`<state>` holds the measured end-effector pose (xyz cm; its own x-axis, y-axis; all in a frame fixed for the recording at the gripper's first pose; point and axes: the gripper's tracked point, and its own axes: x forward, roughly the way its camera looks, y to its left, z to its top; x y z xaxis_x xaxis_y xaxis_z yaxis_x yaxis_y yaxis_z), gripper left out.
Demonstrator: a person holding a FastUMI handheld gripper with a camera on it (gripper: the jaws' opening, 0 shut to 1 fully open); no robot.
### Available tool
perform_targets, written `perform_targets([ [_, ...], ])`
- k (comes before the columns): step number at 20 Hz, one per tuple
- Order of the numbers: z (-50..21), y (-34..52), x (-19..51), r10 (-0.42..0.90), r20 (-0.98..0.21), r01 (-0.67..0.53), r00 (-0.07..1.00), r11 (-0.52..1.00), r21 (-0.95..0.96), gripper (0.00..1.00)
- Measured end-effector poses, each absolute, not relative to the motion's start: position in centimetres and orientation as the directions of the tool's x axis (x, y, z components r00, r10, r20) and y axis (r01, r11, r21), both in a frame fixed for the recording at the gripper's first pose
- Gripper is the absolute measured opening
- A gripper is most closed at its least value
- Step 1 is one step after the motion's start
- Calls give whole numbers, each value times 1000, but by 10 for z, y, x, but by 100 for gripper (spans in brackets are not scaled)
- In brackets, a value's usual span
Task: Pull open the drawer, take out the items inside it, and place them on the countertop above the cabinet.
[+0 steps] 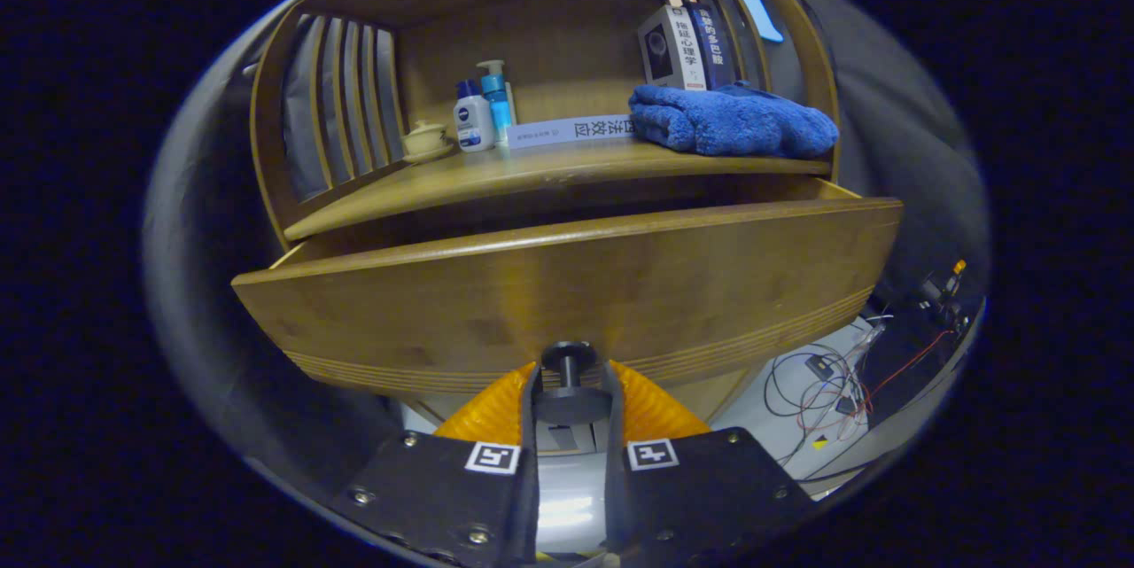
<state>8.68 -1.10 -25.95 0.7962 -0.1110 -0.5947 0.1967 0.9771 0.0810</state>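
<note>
Item I logged: wide brown wooden drawer (567,284), pulled partly out beneath the wooden countertop (532,174); its dark round knob (568,361) sat between my gripper (568,391) fingers, which closed on it.

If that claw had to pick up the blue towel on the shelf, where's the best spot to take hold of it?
Probably the thick rolled fold at the blue towel's near edge, reached from the front over the open drawer. That bulge faces outward, and books stand close behind. For now the claw is shut on the drawer knob.
</note>
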Motion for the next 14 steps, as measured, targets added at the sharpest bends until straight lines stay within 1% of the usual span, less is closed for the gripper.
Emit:
perform_targets([
  [3, -256, -10, 62, -119, -599, 209, 792, 974, 83, 30],
  [7, -260, -6, 28, -127, -638, 214, 760, 975, 61, 30],
  [14, -257, -3, -5, -150, -630, 259, 762, 962, 84, 30],
])
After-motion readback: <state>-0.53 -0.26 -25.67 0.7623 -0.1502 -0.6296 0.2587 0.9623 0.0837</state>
